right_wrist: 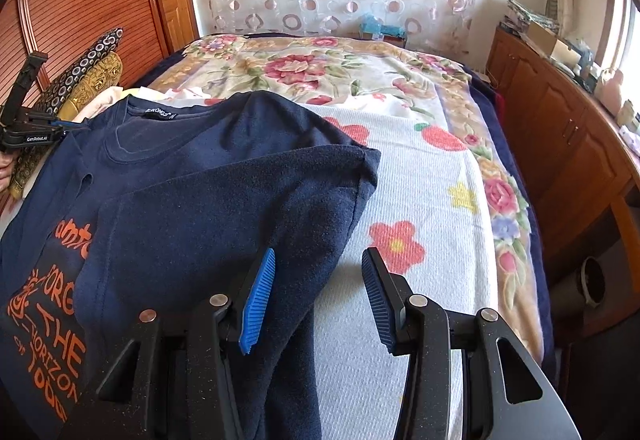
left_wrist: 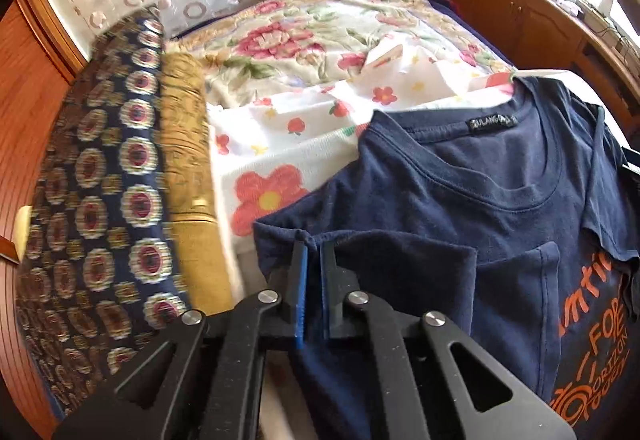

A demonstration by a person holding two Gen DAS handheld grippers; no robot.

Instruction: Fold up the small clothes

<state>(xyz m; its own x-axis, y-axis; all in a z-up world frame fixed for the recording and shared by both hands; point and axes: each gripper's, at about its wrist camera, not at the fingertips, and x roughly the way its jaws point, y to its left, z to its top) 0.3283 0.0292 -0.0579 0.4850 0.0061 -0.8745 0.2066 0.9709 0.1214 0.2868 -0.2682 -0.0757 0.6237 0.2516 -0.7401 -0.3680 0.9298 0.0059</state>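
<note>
Navy T-shirt (left_wrist: 472, 176) fills the lower right of the left wrist view, lying on a white flower-print towel (left_wrist: 264, 176); its orange print is cut off at the frame edge. The left gripper (left_wrist: 314, 244) is pinched on the shirt's sleeve edge. In the right wrist view, the right gripper (right_wrist: 318, 260) stands spread, empty, over shirt edge and towel. Stacked cushions (left_wrist: 120, 168) at left are blurred.
</note>
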